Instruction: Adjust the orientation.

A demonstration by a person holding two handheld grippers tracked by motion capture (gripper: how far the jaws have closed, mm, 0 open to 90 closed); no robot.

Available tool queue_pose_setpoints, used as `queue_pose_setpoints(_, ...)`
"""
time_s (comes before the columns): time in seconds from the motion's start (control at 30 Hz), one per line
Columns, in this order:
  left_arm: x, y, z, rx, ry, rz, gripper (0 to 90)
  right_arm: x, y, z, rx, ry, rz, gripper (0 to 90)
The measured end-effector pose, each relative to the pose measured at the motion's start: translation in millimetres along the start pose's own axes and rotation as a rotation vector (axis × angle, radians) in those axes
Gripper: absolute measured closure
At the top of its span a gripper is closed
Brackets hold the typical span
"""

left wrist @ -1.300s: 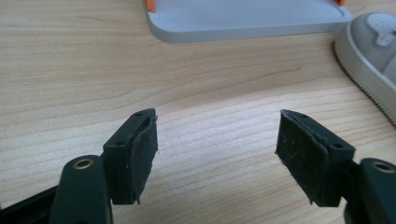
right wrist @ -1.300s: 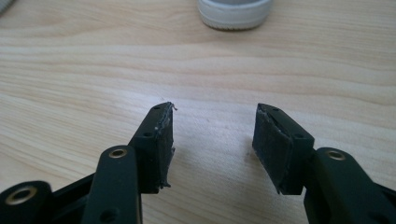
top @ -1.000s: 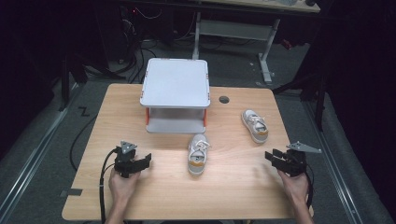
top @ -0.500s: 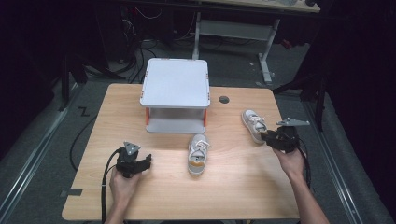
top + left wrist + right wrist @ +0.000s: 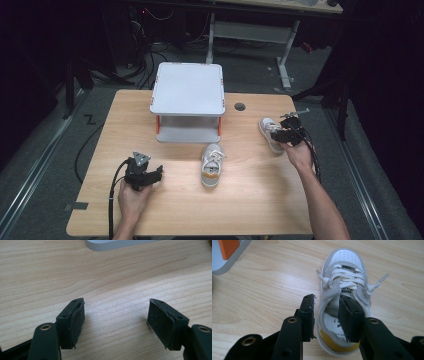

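Right tongs straddle the far shoe's soft collar wall, not yet pinching (light, floppy; grip here). Left tongs gape wide, empty.

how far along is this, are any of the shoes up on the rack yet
Nothing looks done: both tiers of the white rack look bare. In hand: the right gripper straddles the side wall of the right shoe, one jaw inside the opening, not closed. The left gripper rests open over bare table. The middle shoe is untouched. If shelving is the aim, both shoes remain.
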State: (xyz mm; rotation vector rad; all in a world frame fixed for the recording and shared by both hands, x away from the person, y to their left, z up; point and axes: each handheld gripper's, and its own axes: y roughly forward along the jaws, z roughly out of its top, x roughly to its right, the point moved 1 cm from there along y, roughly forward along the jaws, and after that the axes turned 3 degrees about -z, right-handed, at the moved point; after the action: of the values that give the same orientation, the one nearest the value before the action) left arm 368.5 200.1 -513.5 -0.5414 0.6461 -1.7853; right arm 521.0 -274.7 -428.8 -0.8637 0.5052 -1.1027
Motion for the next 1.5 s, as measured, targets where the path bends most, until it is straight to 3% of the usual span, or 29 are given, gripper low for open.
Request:
queue_pose_setpoints(0.13, 0.0, 0.0, 0.0, 0.000, 0.001, -0.001, 30.3, 1.5, 12.2, 2.1, -0.061, 0.019, 0.004, 68.8)
queue_pose_setpoints(0.33, 0.0, 0.0, 0.0, 0.000, 0.001, -0.001, 30.3, -4.5, 21.6, 3.0, -0.111, -0.018, 0.005, 76.8)
queue_pose_setpoints(0.6, 0.0, 0.0, -0.1, 0.000, 0.000, -0.001, 30.3, -1.3, 21.1, 1.1, -0.092, -0.038, -0.003, 85.8)
queue_pose_setpoints(1.0, -0.1, -0.1, -0.1, 0.000, -0.001, -0.002, 30.3, -15.5, -1.3, -6.3, -0.054, -0.094, 0.014, 86.3)
queue_pose_setpoints(1.5, -0.2, -0.1, -0.1, 0.001, -0.002, -0.002, 30.5, -64.8, -43.7, -26.8, -0.008, -0.180, 0.077, 86.3)
